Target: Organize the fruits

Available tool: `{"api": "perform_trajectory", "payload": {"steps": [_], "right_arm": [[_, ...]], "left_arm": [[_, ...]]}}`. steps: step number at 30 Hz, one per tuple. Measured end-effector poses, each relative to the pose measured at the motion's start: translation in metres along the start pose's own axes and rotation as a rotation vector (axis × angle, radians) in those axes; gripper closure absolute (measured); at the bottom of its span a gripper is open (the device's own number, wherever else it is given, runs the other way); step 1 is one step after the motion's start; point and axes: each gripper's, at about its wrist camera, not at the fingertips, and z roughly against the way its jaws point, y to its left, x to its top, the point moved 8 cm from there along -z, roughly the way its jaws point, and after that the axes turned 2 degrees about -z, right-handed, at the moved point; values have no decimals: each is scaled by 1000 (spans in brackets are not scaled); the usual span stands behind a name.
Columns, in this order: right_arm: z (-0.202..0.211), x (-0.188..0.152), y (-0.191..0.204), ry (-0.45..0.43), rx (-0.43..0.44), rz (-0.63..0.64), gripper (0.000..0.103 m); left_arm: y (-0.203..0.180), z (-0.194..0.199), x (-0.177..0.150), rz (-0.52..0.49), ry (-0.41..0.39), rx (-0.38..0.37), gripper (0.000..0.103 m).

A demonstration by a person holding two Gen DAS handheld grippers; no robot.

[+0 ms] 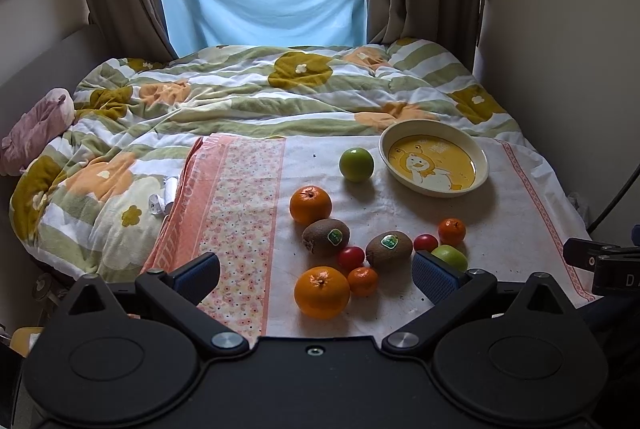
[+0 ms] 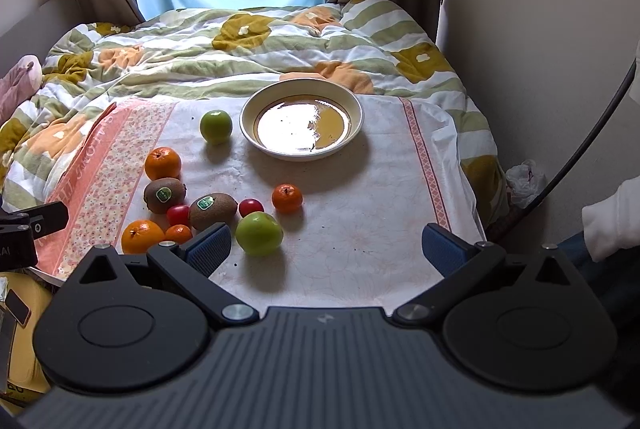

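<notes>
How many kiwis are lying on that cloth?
2. One kiwi lies just in front of the far orange. The other kiwi sits to its right, between two small red fruits. None appears hidden, though the gripper fingers cover part of the cloth.

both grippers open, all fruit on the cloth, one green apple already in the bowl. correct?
Not quite. The bowl holds no fruit: the right wrist view shows only glare inside it. The far green apple sits on the cloth beside it, to its left. Left gripper and right gripper are open, as you said.
</notes>
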Motion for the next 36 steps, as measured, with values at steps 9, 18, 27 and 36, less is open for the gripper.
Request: {"api": "perform_trajectory", "payload": {"steps": [9, 18, 27, 36], "right_arm": [[-1, 2, 0, 1, 3, -2, 0], [-3, 2, 1, 4, 3, 4, 0], [-3, 3, 1, 4, 2, 3, 0], [-4, 3, 2, 5, 0, 5, 0]], "left_arm": [[1, -8, 6, -2, 1, -10, 0], [1, -9, 7, -3, -2, -17, 0], [1, -8, 9, -9, -8, -20, 0], [3, -7, 9, -9, -11, -17, 0]]}}
